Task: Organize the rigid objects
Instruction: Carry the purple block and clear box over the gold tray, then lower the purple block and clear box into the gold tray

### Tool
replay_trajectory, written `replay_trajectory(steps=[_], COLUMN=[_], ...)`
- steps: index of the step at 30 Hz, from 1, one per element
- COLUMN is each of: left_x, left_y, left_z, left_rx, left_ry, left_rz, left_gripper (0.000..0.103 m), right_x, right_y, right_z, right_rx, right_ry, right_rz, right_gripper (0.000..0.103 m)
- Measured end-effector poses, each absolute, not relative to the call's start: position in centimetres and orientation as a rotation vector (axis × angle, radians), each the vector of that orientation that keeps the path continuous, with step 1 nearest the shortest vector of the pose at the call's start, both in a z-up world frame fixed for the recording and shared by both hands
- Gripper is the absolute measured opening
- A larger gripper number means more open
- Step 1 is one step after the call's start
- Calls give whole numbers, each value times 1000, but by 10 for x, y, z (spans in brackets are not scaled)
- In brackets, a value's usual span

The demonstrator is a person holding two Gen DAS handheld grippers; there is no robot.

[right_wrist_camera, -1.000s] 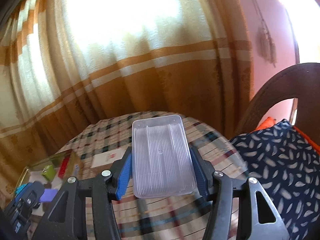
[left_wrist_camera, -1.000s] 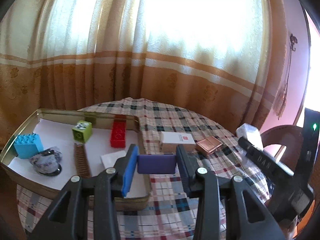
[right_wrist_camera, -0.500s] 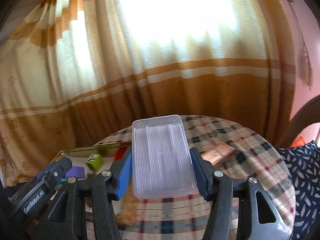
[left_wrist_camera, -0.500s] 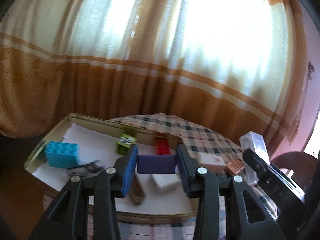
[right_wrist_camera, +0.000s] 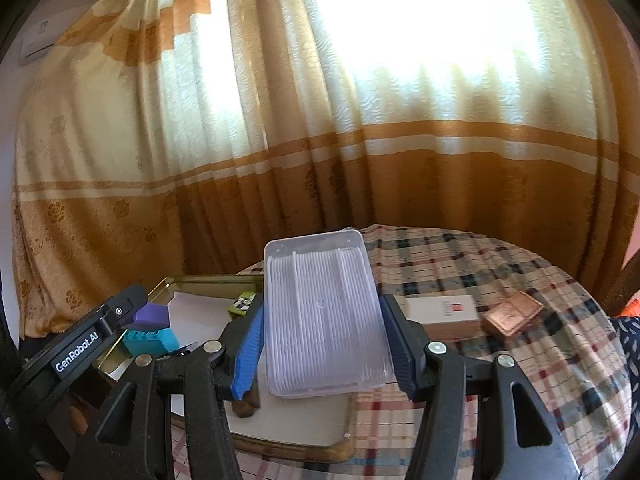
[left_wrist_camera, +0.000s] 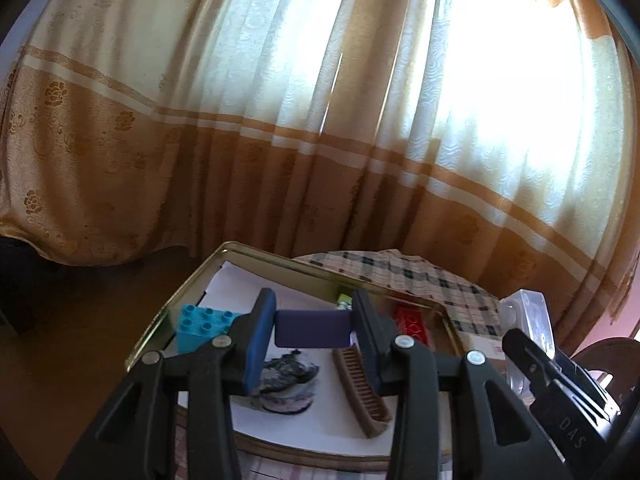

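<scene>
White lettering "GenRobot.AI" runs along the black body of the left gripper [right_wrist_camera: 132, 316] as the right wrist camera sees it. In the left wrist view the black body of the right gripper [left_wrist_camera: 532, 344] bears raised letters that read roughly "DAS". The white box [right_wrist_camera: 444, 314] on the checked tablecloth [right_wrist_camera: 520, 280] carries a small red mark, too small to read.

A domestic living room is indicated. A window is covered by patterned gold-and-cream curtains [right_wrist_camera: 320, 140]. A round table [right_wrist_camera: 520, 360] is dressed in a checked cloth, and a wall-mounted air conditioner [right_wrist_camera: 38, 40] is seen upper left.
</scene>
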State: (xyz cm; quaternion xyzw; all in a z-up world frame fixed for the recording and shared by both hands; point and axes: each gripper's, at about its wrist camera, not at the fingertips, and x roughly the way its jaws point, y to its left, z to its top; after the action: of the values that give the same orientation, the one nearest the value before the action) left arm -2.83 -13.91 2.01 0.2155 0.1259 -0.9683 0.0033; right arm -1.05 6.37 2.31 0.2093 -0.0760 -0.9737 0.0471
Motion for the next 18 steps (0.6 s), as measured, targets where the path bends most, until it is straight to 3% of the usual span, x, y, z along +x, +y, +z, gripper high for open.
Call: replay_trajectory(steps=[18], left_x=[-71], left_y=[-132], left_z=[1], left_rx=[773], left_ry=[243], left_rz=[-2937], left_gripper=[39], right_x=[-59], right_y=[26], right_z=[-10], right_rx=[720], right_ry=[-126], right_rz=[-2971], right_gripper=[58])
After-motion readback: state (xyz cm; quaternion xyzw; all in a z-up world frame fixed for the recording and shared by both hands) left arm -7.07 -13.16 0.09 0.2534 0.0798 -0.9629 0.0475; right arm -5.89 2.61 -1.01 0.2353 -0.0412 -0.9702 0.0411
